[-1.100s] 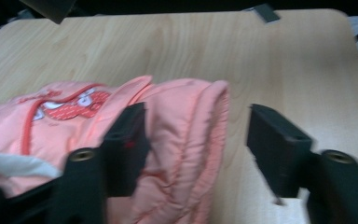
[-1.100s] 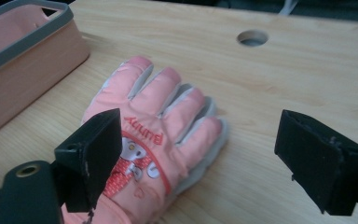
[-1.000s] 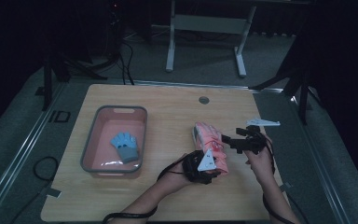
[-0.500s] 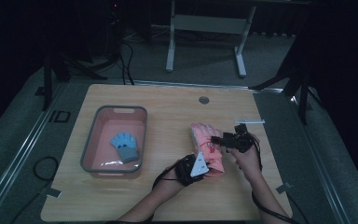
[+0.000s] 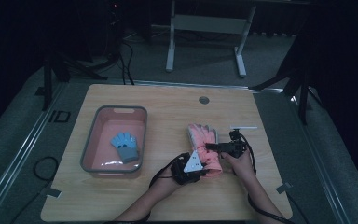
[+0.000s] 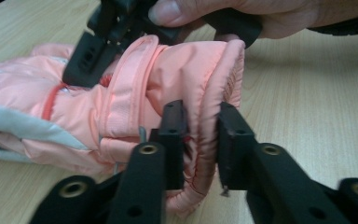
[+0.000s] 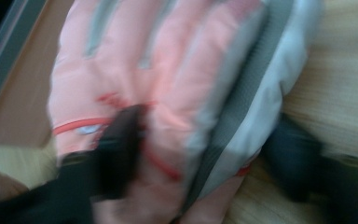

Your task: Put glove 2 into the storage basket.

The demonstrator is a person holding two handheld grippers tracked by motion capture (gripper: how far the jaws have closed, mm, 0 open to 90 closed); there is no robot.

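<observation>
A pink padded glove [image 5: 201, 142] lies on the wooden table [image 5: 168, 112], right of centre, fingers pointing away. My left gripper [image 5: 196, 171] is shut on the glove's cuff; in the left gripper view its jaws [image 6: 200, 140] pinch the elastic cuff rim [image 6: 223, 79]. My right gripper [image 5: 210, 146] reaches in from the right over the glove's wrist strap. In the blurred right gripper view the right gripper [image 7: 207, 154] stands open, one jaw on the pink back of the glove [image 7: 168, 60], the other beyond its grey edge. The left gripper view shows a hand [image 6: 261, 14] holding it.
A grey bin [image 5: 89, 149] with a pink floor stands at the left and holds a blue glove [image 5: 126, 144]. A thin white strip [image 5: 243, 127] lies just beyond the right gripper. A round grommet [image 5: 203, 100] sits near the table's far edge.
My right gripper has moved left from the table's right side onto the glove's wrist. The left gripper has stayed at the cuff, and the glove has shifted slightly.
</observation>
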